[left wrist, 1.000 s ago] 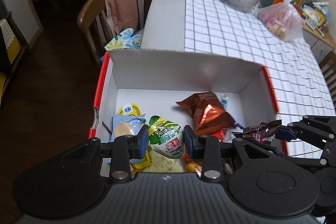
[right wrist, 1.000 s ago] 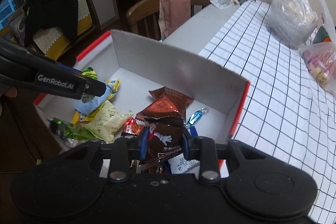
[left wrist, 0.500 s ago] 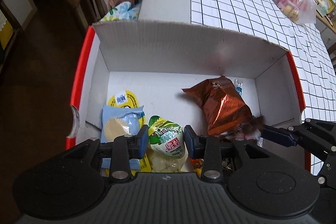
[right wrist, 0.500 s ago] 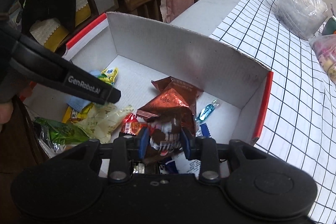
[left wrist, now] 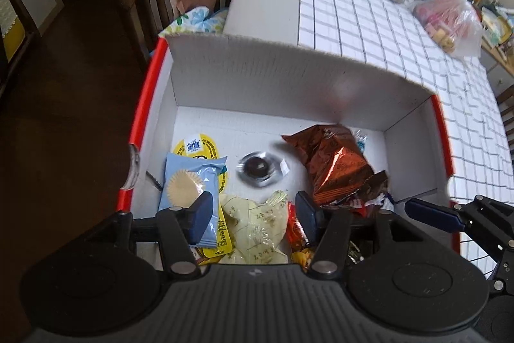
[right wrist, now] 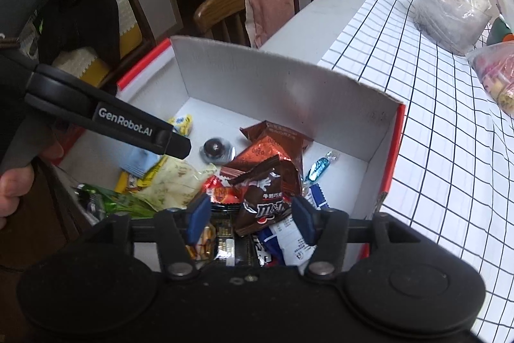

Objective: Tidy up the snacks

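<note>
- The left gripper (left wrist: 253, 214) is hovering over the near end of the box, its jaws opening with nothing pinched; the pale yellow-green snack bag (left wrist: 257, 230) is lying loose below and between the pads.
- The right gripper (right wrist: 250, 217) is likewise opening its jaws; the brown M&M's bag (right wrist: 266, 204) is sitting between the pads, apparently no longer squeezed and resting on the heap.
- Just beyond, a small round dark chocolate in clear wrap (left wrist: 260, 166) is showing blurred on the bare white floor of the box, apart from the other packets.
- A copper-brown Oreo pouch (left wrist: 331, 159) is leaning beside the M&M's bag, and a light blue cake packet (left wrist: 189, 182) is lying over a yellow packet (left wrist: 196, 147) by the left wall.
- The white cardboard box (left wrist: 289, 79) with red edges is sitting at the end of the counter (left wrist: 369, 31), which is wearing a checked cloth.
- These packets are likely light, soft and crinkly, with slippery film; gripping a crimped end seam or a flat corner looks safer than squeezing the puffed middle, since the contents may crush.
</note>
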Demonstrator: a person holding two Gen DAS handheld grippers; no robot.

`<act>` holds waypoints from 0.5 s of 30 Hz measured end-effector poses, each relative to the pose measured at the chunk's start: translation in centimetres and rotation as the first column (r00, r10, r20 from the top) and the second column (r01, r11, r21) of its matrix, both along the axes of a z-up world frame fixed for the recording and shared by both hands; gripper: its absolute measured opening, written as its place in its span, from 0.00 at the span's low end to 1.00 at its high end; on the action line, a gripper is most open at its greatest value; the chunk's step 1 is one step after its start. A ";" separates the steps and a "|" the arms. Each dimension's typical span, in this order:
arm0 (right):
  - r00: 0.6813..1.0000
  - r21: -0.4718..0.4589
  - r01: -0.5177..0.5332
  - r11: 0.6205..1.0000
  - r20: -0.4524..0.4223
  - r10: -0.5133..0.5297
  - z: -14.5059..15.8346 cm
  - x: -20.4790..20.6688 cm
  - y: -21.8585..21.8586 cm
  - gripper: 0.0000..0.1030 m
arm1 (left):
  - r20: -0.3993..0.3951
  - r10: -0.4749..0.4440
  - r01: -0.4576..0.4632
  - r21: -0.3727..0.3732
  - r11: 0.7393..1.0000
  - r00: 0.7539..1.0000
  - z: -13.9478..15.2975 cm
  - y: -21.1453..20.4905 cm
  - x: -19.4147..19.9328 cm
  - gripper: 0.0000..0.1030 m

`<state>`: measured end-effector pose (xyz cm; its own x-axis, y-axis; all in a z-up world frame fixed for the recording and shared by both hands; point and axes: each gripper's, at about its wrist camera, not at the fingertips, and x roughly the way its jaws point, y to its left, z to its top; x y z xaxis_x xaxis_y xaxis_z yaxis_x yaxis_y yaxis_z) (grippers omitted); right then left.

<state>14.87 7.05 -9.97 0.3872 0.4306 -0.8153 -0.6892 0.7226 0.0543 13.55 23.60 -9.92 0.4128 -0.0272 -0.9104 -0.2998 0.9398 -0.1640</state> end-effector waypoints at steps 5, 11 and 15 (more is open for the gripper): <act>1.000 0.050 0.012 0.999 0.016 -0.013 1.7 -0.8 -1.0 0.71 | 0.057 -0.008 0.008 0.006 1.000 0.998 2.0 -0.3 -1.5 0.59; 0.998 0.114 0.023 0.993 0.063 -0.031 3.9 -1.8 -2.3 0.83 | 0.137 -0.018 0.012 0.041 0.999 0.990 4.4 -1.1 -3.6 0.65; 0.996 0.155 0.032 0.987 0.079 -0.044 5.2 -2.7 -3.3 0.89 | 0.190 -0.030 0.018 0.067 0.998 0.981 6.2 -1.9 -5.1 0.65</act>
<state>12.19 3.71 -4.77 0.4686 0.5319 -0.7054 -0.6680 0.7358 0.1111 8.42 21.75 -3.76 0.5790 0.0171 -0.8151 -0.2458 0.9569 -0.1546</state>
